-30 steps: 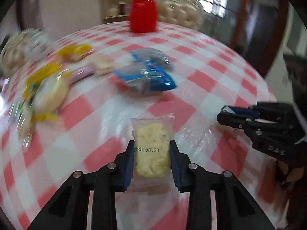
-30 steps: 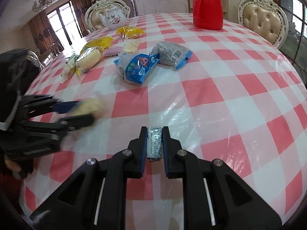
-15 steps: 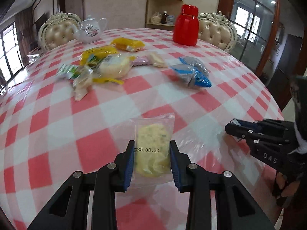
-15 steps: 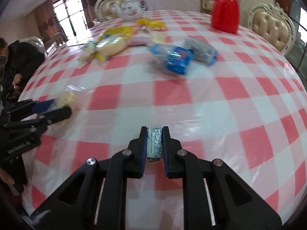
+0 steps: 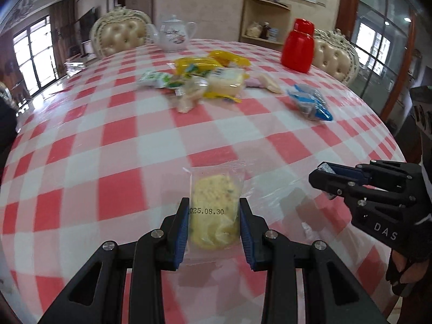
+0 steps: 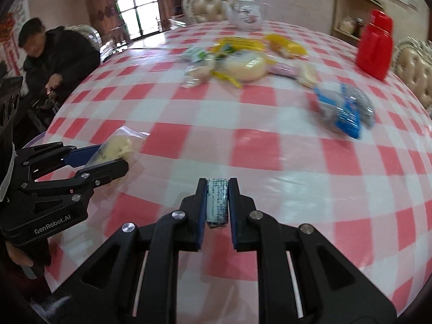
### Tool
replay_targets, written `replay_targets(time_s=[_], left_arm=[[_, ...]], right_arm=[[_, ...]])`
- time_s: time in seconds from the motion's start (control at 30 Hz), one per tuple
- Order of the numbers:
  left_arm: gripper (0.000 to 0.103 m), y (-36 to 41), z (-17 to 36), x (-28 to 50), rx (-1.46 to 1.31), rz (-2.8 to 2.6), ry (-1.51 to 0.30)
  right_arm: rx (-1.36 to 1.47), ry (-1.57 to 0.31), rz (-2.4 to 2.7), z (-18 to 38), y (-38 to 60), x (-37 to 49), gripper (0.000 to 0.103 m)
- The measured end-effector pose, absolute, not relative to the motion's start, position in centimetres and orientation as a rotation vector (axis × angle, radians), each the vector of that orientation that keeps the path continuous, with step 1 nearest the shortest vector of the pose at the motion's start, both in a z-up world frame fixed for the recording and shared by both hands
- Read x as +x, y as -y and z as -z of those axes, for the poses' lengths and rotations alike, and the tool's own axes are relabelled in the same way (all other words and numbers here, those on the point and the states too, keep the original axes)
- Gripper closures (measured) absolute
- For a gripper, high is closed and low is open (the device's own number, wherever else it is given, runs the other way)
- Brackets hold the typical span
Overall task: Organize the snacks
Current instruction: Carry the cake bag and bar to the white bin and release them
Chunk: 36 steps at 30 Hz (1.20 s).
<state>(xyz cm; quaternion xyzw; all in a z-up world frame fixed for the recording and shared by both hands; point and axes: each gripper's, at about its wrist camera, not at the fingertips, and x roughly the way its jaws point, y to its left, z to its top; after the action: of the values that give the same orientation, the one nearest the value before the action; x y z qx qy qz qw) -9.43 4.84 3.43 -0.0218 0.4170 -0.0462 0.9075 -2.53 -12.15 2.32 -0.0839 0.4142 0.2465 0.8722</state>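
Soft window daylight, glare on tablecloth [image 5: 272, 189], motion blur, fisheye-bent edges

- It was a home dining room.
- Tufted ornate chairs [image 5: 118, 36] ringed a round checked-cloth surface [image 5: 108, 140].
- A floral teapot [image 5: 172, 33] stood at 12 o'clock.
- A corner shelf [image 5: 266, 20] held jars.

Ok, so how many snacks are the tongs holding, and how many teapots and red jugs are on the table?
Snacks in tongs: 2 (cracker packet in left tongs, small packet in right tongs)
Teapot: 1
Red jug: 1
Total: 4
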Motion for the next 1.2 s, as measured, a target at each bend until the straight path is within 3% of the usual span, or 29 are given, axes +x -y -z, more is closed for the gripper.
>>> replay_targets(time_s=[1.2], left_arm=[[0.067, -29.0, -4.4, -27.7, -0.27, -0.525, -0.801]], right_arm=[[-0.598, -0.753, -1.194, -2.7, -19.4, -18.2, 0.085]])
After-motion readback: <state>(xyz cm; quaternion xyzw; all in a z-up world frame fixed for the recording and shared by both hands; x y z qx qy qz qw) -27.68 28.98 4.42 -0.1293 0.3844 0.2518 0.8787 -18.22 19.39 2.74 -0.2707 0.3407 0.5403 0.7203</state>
